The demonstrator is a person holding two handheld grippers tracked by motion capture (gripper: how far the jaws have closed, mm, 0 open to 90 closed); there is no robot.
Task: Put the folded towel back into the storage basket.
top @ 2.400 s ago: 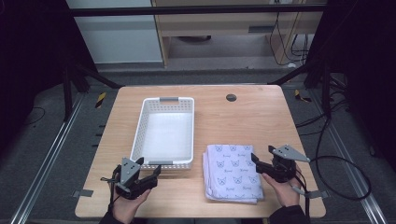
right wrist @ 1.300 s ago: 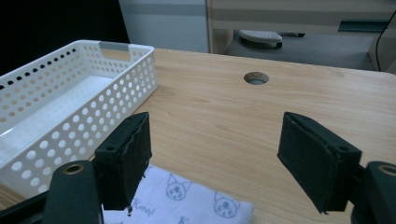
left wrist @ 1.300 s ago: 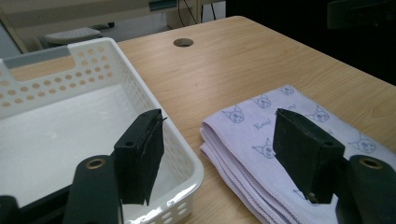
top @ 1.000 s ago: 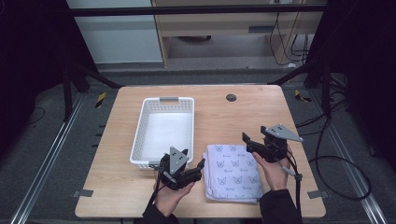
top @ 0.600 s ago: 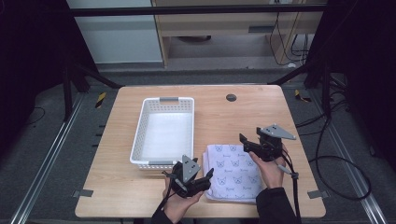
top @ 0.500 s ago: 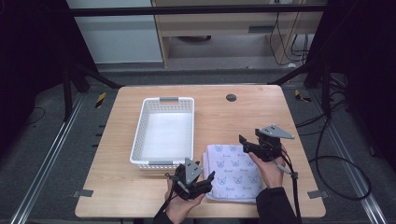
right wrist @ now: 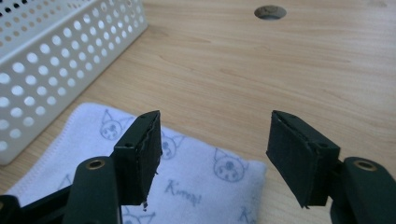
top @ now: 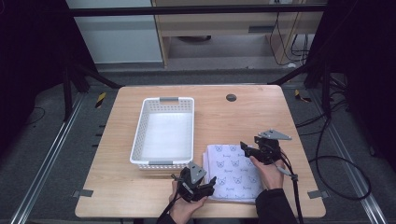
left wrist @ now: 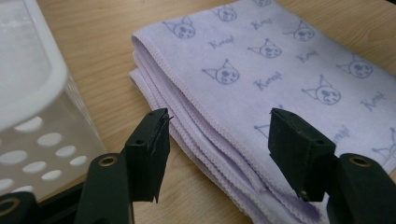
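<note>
High view: white basket [top: 164, 135] holds nothing; folded towel [top: 232, 171] lies beside it.

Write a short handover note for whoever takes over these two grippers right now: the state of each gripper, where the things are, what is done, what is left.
Left gripper: open, jaws just been closing, straddling the near left edge of the folded lilac cloth, not gripping.
Right gripper: open, also just been closing, over the cloth's far right corner, nothing held.
The cloth lies flat on the table, right of the white basket, which looks empty.
Done: both grippers brought to the cloth.
Left: grip and lift it; probably into the basket.
</note>
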